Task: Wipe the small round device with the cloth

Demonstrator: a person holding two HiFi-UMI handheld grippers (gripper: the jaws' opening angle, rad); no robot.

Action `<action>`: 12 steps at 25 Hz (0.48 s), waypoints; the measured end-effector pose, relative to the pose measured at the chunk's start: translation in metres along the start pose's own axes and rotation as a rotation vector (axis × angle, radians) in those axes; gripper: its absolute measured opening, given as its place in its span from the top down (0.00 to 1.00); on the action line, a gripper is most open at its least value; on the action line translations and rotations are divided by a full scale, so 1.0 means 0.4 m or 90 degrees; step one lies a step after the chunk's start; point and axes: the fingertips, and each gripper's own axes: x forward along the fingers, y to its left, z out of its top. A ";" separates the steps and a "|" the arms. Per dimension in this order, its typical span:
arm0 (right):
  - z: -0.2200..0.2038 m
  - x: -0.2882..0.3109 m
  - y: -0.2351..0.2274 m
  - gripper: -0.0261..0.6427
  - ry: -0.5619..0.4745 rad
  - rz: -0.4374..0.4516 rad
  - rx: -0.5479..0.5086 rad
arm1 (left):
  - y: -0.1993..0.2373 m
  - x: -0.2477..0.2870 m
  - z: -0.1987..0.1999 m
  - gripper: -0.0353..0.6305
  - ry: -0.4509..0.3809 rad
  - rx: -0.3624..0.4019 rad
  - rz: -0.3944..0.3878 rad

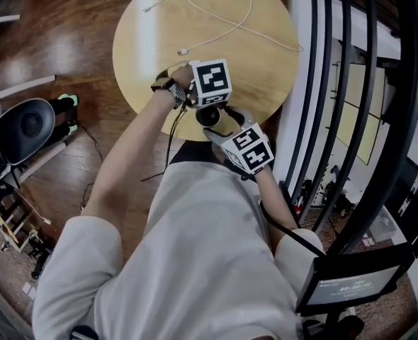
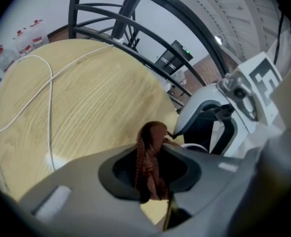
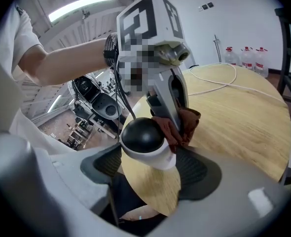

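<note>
- The right gripper [image 3: 150,164] has its jaws closed on the small round device [image 3: 144,139], a white body with a dark dome on top, one pad on each side of it.
- The left gripper [image 2: 150,174] has its jaws pinched narrow on a bunched brown cloth [image 2: 150,154], which sticks out past the jaw tips.
- In the head view the two grippers meet at the 6 o'clock edge of the round wooden tabletop [image 1: 152,41], close to the person's body. The device is held there rather than resting on the wood.
- In the right gripper view the cloth touches the device at about 2 o'clock on its side. The top of the dome is bare.
- A white cable [image 1: 223,20] lies loose across the tabletop toward 12 o'clock, well apart from the work.
- Judgement: both pick-ups are done and the wipe looks under way on one side. The dome top and the far side seem left to cover, then setting things down.
</note>
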 end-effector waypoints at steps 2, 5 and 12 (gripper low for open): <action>-0.001 0.000 0.004 0.44 0.000 0.001 0.001 | 0.008 0.019 -0.004 0.79 0.008 0.002 0.006; 0.002 0.002 0.006 0.44 0.000 0.002 0.003 | 0.024 0.042 -0.011 0.79 0.021 0.004 0.013; -0.005 0.006 -0.009 0.44 0.014 -0.001 -0.001 | 0.053 0.047 0.007 0.79 -0.002 0.008 0.020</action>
